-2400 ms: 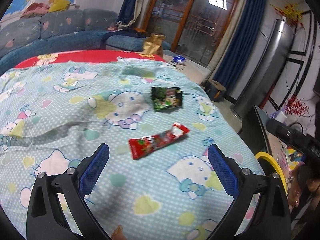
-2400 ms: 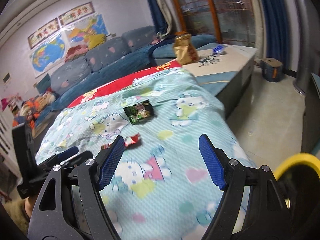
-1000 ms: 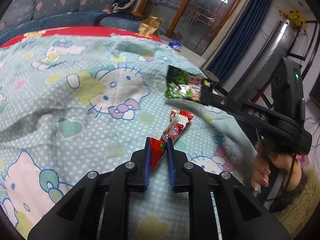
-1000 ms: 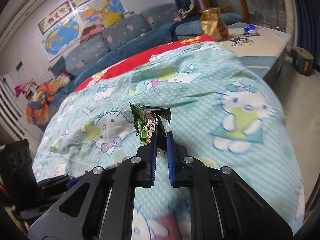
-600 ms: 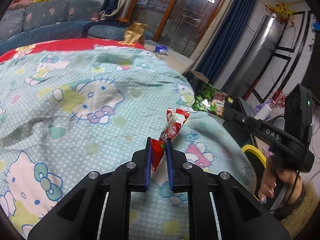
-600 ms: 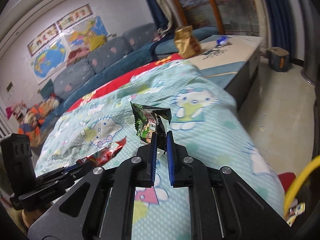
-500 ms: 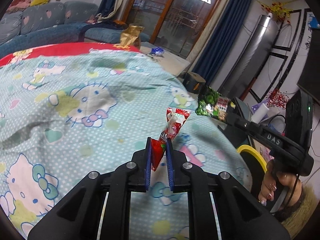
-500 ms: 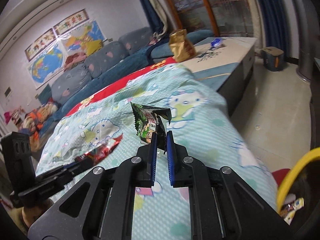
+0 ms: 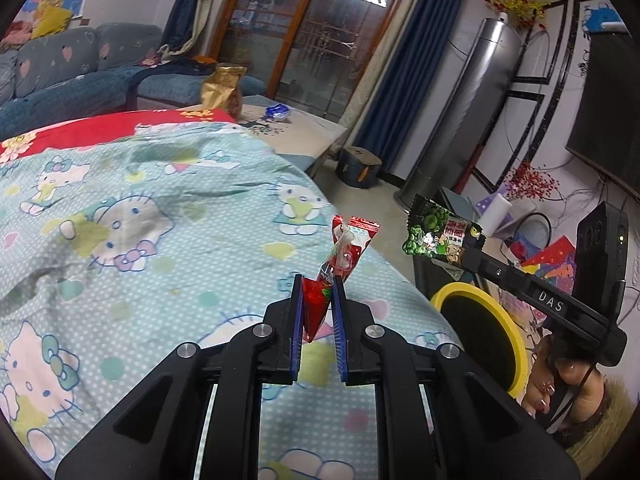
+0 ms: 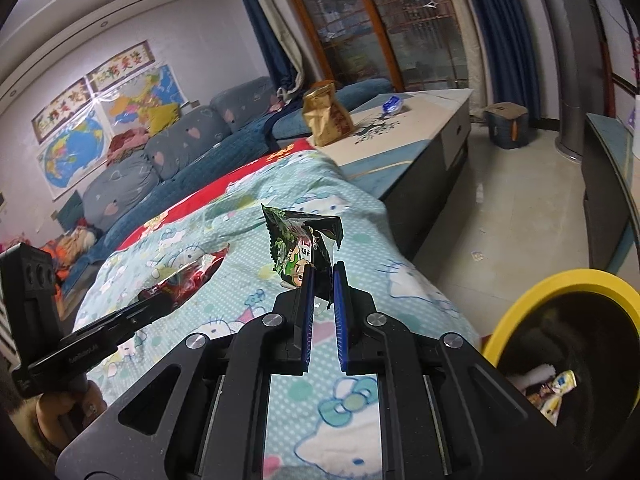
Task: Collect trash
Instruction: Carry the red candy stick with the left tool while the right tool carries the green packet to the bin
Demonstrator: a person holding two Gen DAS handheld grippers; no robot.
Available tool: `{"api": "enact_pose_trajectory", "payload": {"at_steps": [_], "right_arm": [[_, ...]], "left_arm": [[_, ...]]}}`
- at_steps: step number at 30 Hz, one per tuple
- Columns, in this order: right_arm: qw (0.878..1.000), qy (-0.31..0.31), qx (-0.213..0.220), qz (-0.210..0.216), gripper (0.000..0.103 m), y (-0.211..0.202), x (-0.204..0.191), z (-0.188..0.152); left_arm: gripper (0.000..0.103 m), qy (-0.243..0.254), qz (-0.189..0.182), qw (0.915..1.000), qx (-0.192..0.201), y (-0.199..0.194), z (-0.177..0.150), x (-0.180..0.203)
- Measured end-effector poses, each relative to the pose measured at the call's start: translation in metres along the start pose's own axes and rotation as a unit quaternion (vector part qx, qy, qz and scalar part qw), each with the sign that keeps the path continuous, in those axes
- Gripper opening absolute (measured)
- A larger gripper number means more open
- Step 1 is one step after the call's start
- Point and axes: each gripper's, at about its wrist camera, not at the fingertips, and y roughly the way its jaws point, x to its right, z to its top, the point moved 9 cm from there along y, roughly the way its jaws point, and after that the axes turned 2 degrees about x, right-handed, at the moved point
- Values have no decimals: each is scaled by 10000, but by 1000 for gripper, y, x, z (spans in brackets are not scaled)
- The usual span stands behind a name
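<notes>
This is a lived-in home, a sitting room with a bed [image 9: 160, 240] under a cartoon-cat bedspread in the middle. Behind the bed runs a blue sofa [image 10: 168, 152] with heart-print cushions, wall maps [image 10: 80, 136] above it (one is a world map). Beyond the bed's far corner are wood-framed glass doors [image 9: 320, 40] with blue curtains [image 9: 408, 64].

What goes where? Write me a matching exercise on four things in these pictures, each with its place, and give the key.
Things:
1. red wrapper
2. green snack packet
3. yellow-rimmed bin
4. gold bag

Places:
A. on the floor beside the bed
B. pinched in the left tongs
C. standing on the low cabinet past the bed
D. pinched in the right tongs

Pairs: 1-B, 2-D, 3-A, 4-C
</notes>
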Motion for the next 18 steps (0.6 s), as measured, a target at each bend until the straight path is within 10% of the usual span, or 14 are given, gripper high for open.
{"api": "enact_pose_trajectory", "payload": {"at_steps": [18], "right_arm": [[9977, 116, 296, -599, 6, -52, 48, -4]], "left_arm": [[13, 466, -426, 9980, -86, 9, -5, 61]]}}
